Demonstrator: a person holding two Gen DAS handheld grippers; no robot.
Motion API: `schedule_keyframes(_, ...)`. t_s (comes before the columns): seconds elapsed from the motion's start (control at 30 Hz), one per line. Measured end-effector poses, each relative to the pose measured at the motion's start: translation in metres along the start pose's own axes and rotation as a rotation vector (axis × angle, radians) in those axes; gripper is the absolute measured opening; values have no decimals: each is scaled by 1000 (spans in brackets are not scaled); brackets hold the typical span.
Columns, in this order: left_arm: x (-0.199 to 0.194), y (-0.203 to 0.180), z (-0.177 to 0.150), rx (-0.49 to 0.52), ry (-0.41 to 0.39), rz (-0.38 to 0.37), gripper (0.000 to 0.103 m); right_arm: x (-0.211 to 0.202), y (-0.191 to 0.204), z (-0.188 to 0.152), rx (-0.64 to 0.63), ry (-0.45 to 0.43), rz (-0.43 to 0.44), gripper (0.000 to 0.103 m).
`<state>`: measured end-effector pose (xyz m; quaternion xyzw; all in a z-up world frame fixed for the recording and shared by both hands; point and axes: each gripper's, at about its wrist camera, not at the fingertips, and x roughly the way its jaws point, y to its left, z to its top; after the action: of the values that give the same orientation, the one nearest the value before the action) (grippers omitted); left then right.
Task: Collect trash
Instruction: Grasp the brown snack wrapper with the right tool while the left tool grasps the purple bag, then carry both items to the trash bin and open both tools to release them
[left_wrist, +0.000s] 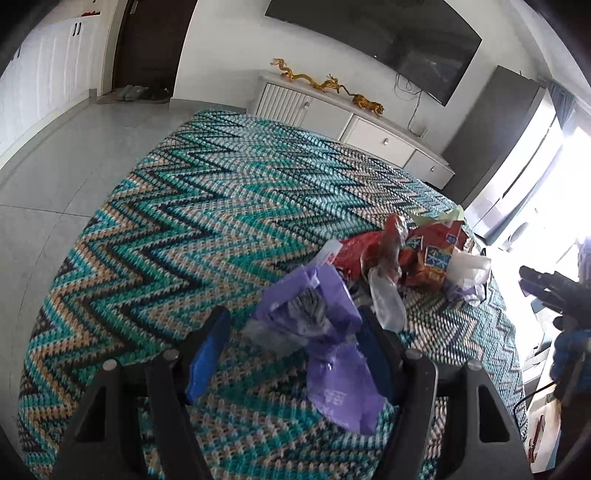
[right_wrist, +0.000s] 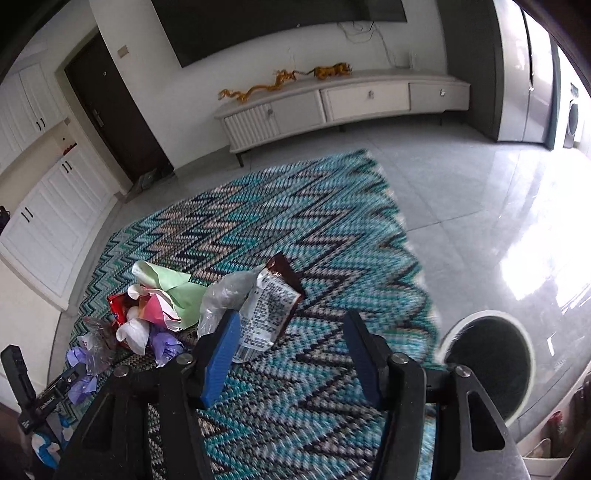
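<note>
A crumpled purple plastic bag (left_wrist: 332, 354) lies on the zigzag rug (left_wrist: 192, 229) between the fingers of my left gripper (left_wrist: 291, 317). The gripper is open: its left blue pad (left_wrist: 208, 354) stands apart from the bag, and the right finger is partly hidden behind it. Beyond the bag lies a pile of red wrappers (left_wrist: 424, 251), clear plastic (left_wrist: 386, 299) and white tissue (left_wrist: 469, 269). My right gripper (right_wrist: 291, 321) is open low over the rug. A printed white wrapper with a brown back (right_wrist: 266, 314) lies beside its left pad (right_wrist: 221, 354), one corner hidden behind the pad.
A round bin with a dark liner (right_wrist: 480, 315) stands on the tiled floor at the rug's right edge. Green paper (right_wrist: 173, 291) and a clear bag (right_wrist: 225, 295) lie in the pile (right_wrist: 147, 317). A low white TV cabinet (right_wrist: 332, 103) lines the far wall.
</note>
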<state>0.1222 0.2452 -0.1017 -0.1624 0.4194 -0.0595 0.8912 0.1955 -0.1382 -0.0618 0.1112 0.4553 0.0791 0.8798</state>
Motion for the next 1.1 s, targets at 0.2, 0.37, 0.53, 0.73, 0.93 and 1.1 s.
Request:
schedule_keyframes(0.2, 12, -6, 2, -3, 15, -4, 67, 43, 2, 2, 37, 66, 57, 63)
schedule_keyframes(0.37, 10, -6, 1, -20, 9, -10, 51, 69, 1, 3, 67, 89, 88, 63)
schedule_keyframes(0.53, 2, -7, -9, -26, 5, -12, 44, 70, -4, -1, 75, 82, 104, 40)
schedule_keyframes(0.73, -20, -13, -17, -24, -21, -19, 43, 44, -17, -12, 72, 53, 102, 32)
schedule_keyframes(0.93, -48, -21, -23, -19, -53, -1, 42, 5, -26, -27, 53, 19, 121, 31)
schedule_keyframes(1.1, -77, -36, -21, 10, -105, 1, 42, -41, -33, -39, 26, -41, 137, 31)
